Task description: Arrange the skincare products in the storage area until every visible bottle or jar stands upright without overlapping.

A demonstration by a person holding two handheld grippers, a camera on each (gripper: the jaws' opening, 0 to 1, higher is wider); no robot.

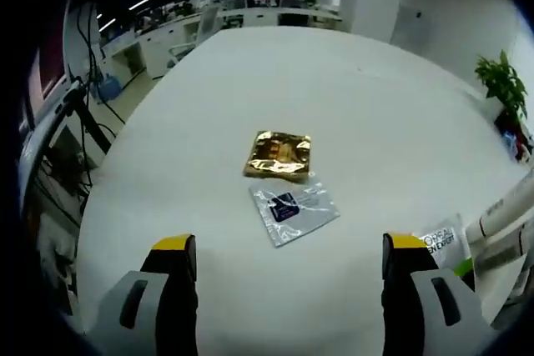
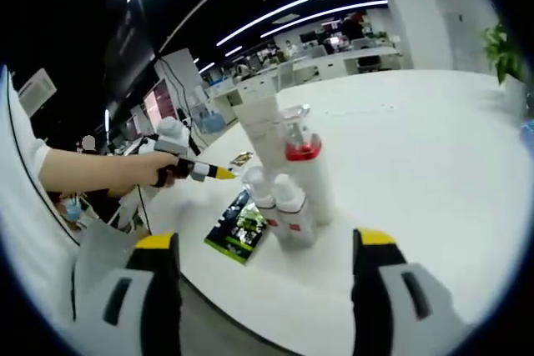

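Here, in the left gripper view, a wide white table [image 1: 350, 106] stretches away into an open-plan office. The left gripper [image 1: 288, 260] rises from the bottom of this view, its two yellow-tipped jaws set well apart with nothing between them. Near the middle of the table lies a crinkled gold foil sachet [image 1: 278, 156], flat on the surface. Just beside it, on the side nearer the gripper, lies a clear silver sachet [image 1: 294, 212] with a dark label, also flat; whether the two touch cannot be told. At the right edge of the view, a white packet printed with L'Oréal lettering [image 1: 442, 242] lies on the table, next to white tubes [image 1: 505, 214] that enter from the right. A green potted plant [image 1: 503, 81] stands at the far right of the table.

In the right gripper view, the right gripper [image 2: 271, 260] also shows its yellow-tipped jaws spread wide and empty. Beyond them, near the table's edge, the skincare products stand close together in a cluster: a tall white tube [image 2: 260, 127] at the back, a clear pump bottle with a red collar [image 2: 304, 164] in front of it, and two small white bottles [image 2: 284, 206] side by side at the front. All appear upright. A dark green and black packet [image 2: 240, 229] lies flat beside them at the table's edge. From the left, a person's hand [image 2: 163, 168] holds the left gripper, its yellow tip pointing towards the cluster but apart from it.
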